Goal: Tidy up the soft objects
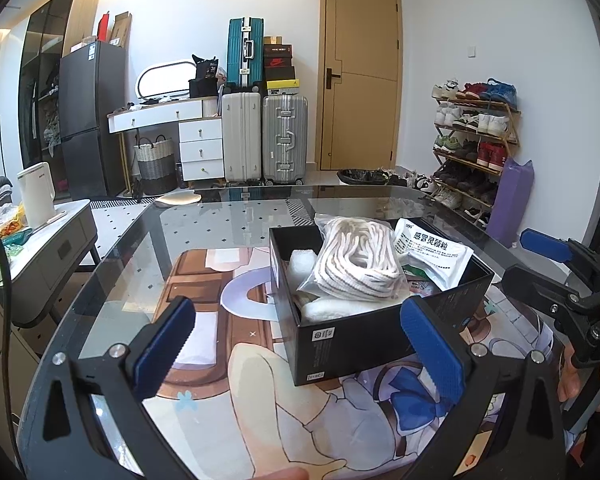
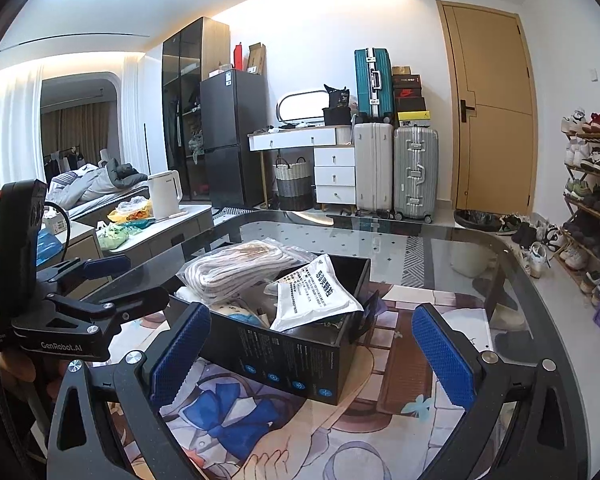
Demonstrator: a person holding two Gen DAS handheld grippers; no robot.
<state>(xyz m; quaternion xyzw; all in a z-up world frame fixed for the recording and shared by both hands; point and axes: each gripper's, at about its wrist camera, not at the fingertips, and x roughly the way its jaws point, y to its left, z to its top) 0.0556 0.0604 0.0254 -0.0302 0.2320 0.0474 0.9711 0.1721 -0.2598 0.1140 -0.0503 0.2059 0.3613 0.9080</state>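
Observation:
A black open box stands on the glass table over a printed mat. On top of its contents lies a clear bag of white rope, beside a white printed pouch. White wrapped bundles sit beneath. My left gripper is open and empty, just in front of the box's near corner. My right gripper is open too, with the box's near wall between and beyond its fingers. The other gripper shows at the side edge of each view.
The table's rounded far edge is beyond the box. A side cabinet with a white kettle stands to the left. Suitcases, a wooden door and a shoe rack line the far wall.

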